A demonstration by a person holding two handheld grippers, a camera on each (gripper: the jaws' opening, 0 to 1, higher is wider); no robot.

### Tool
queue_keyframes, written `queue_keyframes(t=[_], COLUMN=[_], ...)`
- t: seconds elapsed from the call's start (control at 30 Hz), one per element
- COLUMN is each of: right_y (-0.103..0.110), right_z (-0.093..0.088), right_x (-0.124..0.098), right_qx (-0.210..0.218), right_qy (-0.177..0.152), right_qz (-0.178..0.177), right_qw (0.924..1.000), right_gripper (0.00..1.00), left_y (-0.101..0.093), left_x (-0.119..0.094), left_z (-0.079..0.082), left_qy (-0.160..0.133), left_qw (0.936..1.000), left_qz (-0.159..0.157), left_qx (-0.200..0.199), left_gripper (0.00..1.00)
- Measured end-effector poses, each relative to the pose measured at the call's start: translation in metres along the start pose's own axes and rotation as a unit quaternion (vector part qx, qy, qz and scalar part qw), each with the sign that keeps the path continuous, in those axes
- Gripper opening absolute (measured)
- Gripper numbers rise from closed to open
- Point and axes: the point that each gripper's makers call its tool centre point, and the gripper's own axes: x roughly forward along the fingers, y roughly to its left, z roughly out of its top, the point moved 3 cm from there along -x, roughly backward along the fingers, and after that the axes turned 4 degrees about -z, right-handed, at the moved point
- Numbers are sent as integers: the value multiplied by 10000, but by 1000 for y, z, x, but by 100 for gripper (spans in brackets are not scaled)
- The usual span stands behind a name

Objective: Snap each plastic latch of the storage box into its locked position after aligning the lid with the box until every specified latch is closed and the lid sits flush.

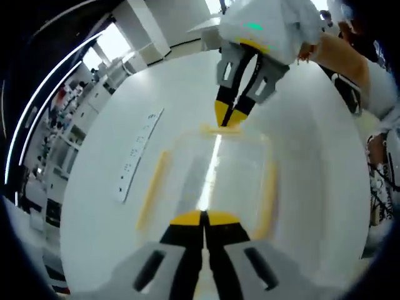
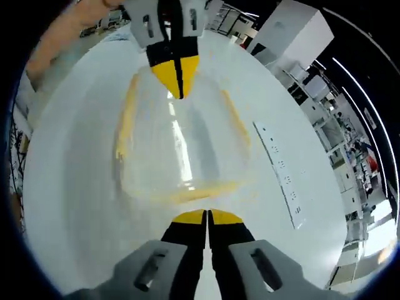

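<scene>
A clear plastic storage box [image 1: 215,172] with its lid on lies on the white table. Yellow latches run along its long sides [image 1: 153,187] [image 1: 270,187], and another sits at the far end [image 1: 222,129]. My left gripper [image 1: 204,215] is shut, its tips at the box's near end. My right gripper [image 1: 227,117] comes in from above, shut, tips touching the far latch. In the right gripper view the box [image 2: 181,144] lies ahead. My right gripper [image 2: 206,215] is shut just short of the end latch [image 2: 200,190]. My left gripper [image 2: 178,87] is shut at the opposite end.
A white power strip [image 1: 139,153] [image 2: 281,172] lies flat beside the box. The round white table [image 1: 312,125] has bare surface all around it. A person's arm [image 1: 340,56] reaches in behind the right gripper. Shelves and cabinets stand beyond the table.
</scene>
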Motion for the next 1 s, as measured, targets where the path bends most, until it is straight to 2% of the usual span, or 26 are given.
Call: queue_keyframes(t=[0.07,0.13,0.27,0.37,0.47,0.53,0.57,0.63,0.7,0.77,0.83,0.9,1.0], right_y=[-8,-10,1,10,20,24,26,28,28,28,27,28,29], right_z=[14,31,56,69,76,75,75,74,73,71,71,71,72], right_x=[-8,-15,-16,-9,6,13,16,20,24,26,25,25,25], right_qx=[187,168,94,-9,-109,-152,-179,-230,-270,-337,-360,-494,-660], right_qy=[-292,-576,-808,-891,-823,-738,-717,-680,-617,-557,-552,-506,-449], right_qz=[-52,-141,20,126,291,352,356,397,356,334,321,295,253], right_qw=[9994,9981,9967,9959,9961,9965,9966,9966,9971,9973,9973,9971,9965], right_gripper=[2,2,3,4,4,4,4,4,4,0,0,0,0], left_y=[1,2,3,5,6,7,10,16,30,40,48,56,60], left_x=[0,1,2,4,3,0,-3,-8,-19,-32,-43,-47,-42], left_z=[0,0,-1,-2,-5,-9,-13,-26,-44,-55,-68,-81,-98], left_qy=[-113,-142,-105,-132,-242,-344,-445,-545,-633,-836,-881,-789,-464], left_qw=[9999,9997,9997,9996,9993,9989,9985,9979,9972,9944,9935,9934,9950], left_qz=[47,34,-51,-95,-124,-146,-128,-78,260,542,578,631,603], left_qx=[-117,-171,-225,-211,-248,-267,-308,-343,-314,-354,-434,-551,-645], left_gripper=[0,0,0,0,0,7,11,12,9,5,1,0,0])
